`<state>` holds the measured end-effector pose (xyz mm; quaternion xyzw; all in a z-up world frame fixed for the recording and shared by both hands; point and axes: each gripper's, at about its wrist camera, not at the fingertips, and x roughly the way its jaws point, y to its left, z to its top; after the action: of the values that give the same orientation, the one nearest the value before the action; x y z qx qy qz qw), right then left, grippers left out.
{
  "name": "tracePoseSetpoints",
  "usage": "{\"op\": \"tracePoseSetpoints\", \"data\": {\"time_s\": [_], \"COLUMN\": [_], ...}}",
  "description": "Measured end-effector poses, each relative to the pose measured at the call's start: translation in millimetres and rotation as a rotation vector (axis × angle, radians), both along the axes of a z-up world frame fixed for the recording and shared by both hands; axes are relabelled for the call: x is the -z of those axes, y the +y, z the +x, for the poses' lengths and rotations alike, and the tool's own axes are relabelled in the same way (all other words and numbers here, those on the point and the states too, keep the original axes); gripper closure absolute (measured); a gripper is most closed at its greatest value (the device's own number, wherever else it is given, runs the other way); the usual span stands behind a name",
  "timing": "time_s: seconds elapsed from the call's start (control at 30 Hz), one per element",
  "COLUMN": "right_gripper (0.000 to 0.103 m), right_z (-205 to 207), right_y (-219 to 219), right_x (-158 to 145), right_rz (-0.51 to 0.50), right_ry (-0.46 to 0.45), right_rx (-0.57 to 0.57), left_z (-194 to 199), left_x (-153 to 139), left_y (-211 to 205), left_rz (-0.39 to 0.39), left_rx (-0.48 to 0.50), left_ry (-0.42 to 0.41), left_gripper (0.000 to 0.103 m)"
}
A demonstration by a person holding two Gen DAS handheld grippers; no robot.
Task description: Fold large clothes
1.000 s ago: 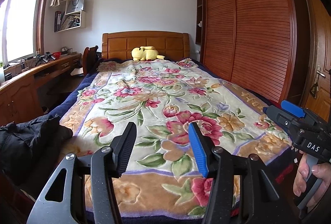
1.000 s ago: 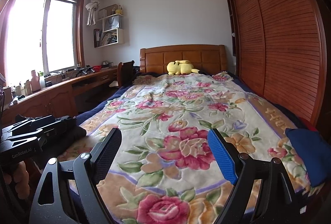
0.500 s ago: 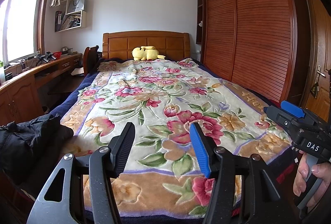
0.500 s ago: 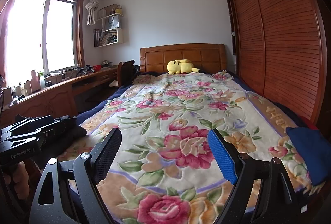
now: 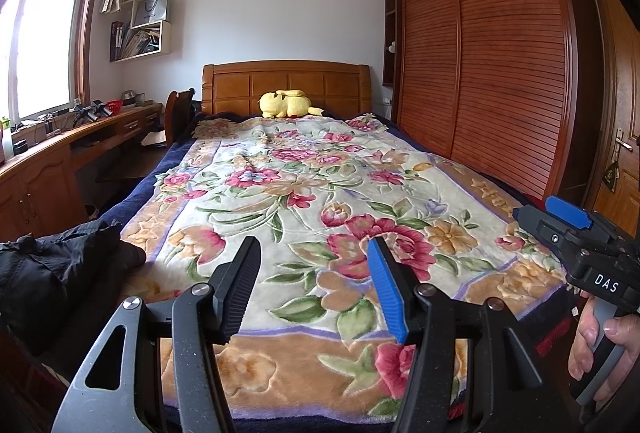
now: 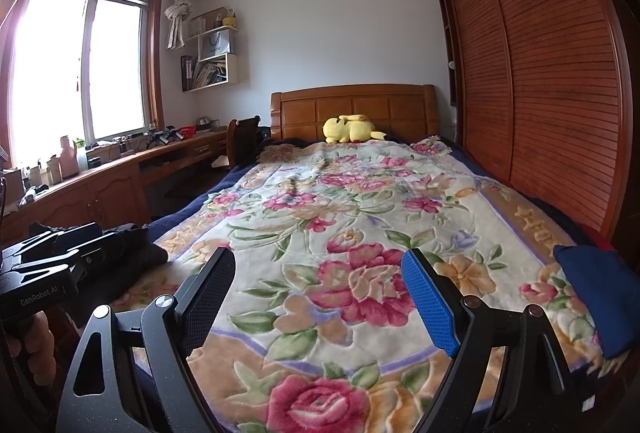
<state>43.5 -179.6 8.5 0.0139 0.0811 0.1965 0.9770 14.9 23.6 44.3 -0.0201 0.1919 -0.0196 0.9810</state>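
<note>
**Locating the dark garment off the left gripper's left side**

Hovering above the foot of the bed (image 5: 440, 169), both grippers are held level and pointed toward the headboard. The left gripper (image 5: 316, 287) is seen with fingers spread wide and nothing between them; the right gripper (image 6: 320, 297) is likewise wide open and empty. The black garment (image 5: 52, 269) is found bunched at the bed's near left corner, to the left of the left gripper and slightly ahead of it, well apart from the right gripper. No long axis can be read from the crumpled heap. The left gripper is judged nearer, so a leftward swing is expected first. A blue folded item (image 6: 596, 297) lies to the right of the right gripper.
</note>
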Motion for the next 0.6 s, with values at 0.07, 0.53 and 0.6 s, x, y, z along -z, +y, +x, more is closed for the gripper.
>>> {"op": "tracePoseSetpoints", "data": {"time_s": [0.07,0.53,0.6], "right_gripper": [0.017,0.017,0.017], "right_z": [0.0,-0.2,-0.2], "right_y": [0.0,-0.1,-0.1], "right_x": [0.0,0.0,-0.2], "right_rz": [-0.001,0.000,-0.002], "right_ry": [-0.001,0.000,0.000], "right_rx": [-0.001,-0.003,-0.002], "left_z": [0.7,0.1,-0.6], "left_x": [-0.2,-0.1,0.2], "left_y": [-0.9,-0.7,0.5], "left_rz": [-0.001,-0.001,-0.002], "left_rx": [0.000,0.000,0.000], "left_ry": [0.001,0.001,0.001], "left_gripper": [0.046,0.046,0.046]}}
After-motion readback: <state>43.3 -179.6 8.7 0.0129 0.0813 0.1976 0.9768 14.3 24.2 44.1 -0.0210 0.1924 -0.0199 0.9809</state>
